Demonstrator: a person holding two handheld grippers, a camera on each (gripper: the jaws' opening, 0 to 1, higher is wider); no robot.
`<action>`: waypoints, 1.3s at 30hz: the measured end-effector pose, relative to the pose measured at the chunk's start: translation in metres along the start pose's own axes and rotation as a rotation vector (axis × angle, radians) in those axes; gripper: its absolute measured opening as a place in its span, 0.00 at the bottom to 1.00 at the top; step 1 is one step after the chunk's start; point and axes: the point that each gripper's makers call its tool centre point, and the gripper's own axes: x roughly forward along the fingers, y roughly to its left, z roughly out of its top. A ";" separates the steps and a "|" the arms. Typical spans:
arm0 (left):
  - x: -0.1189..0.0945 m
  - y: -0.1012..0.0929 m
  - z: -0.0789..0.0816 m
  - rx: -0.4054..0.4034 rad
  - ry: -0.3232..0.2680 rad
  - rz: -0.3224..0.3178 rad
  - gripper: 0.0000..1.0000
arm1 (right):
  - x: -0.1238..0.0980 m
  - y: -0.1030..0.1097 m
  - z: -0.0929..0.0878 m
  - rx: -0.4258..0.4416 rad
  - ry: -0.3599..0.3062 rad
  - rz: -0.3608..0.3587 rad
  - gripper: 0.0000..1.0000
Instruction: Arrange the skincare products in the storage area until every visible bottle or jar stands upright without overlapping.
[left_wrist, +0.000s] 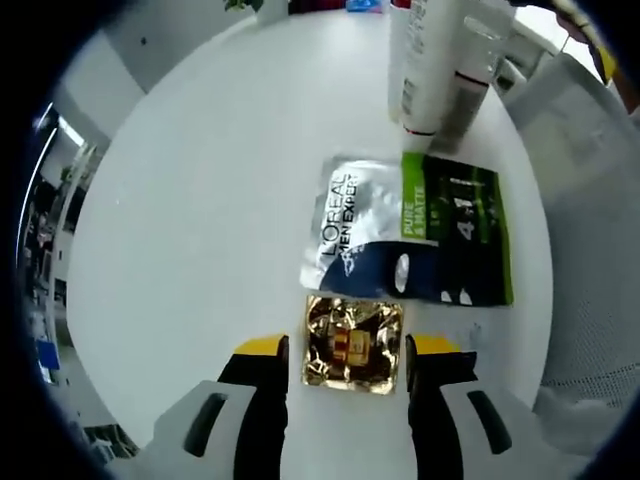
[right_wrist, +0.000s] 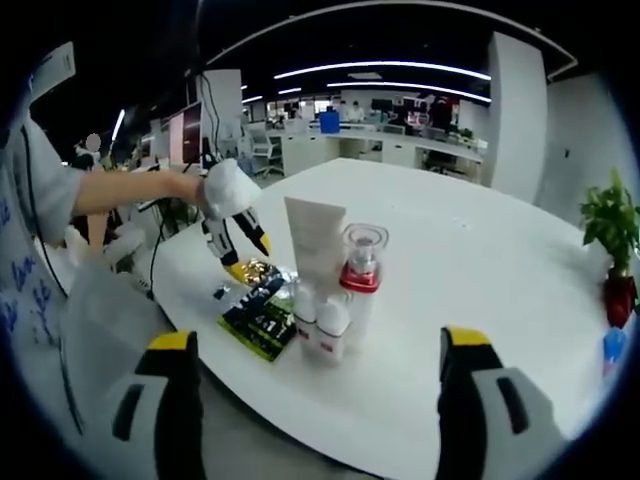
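Observation:
A small gold foil sachet lies flat on the white table, right between the yellow-tipped jaws of my open left gripper; contact with the jaws cannot be told. Just beyond it lies a larger L'Oreal sachet, silver, navy and green. Past that stand a white tube and a clear bottle with a red collar. From the right gripper view, the white tube, the clear bottle, the flat sachet and the left gripper over the gold sachet all show. My right gripper hangs open, well short of them.
A grey chair back stands at the table's edge, next to the sachets. A potted plant and a blue object sit at the table's far side. A person's arm holds the left gripper. Office desks fill the background.

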 end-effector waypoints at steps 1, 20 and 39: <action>-0.001 0.000 0.000 0.001 0.000 0.003 0.44 | 0.000 0.000 0.000 0.000 -0.001 0.001 1.00; -0.039 -0.015 0.010 -0.060 -0.098 0.091 0.48 | 0.004 0.007 -0.001 -0.022 0.003 0.052 1.00; -0.067 -0.037 0.011 -0.205 -0.255 0.178 0.61 | 0.006 0.016 0.004 -0.071 0.024 0.086 1.00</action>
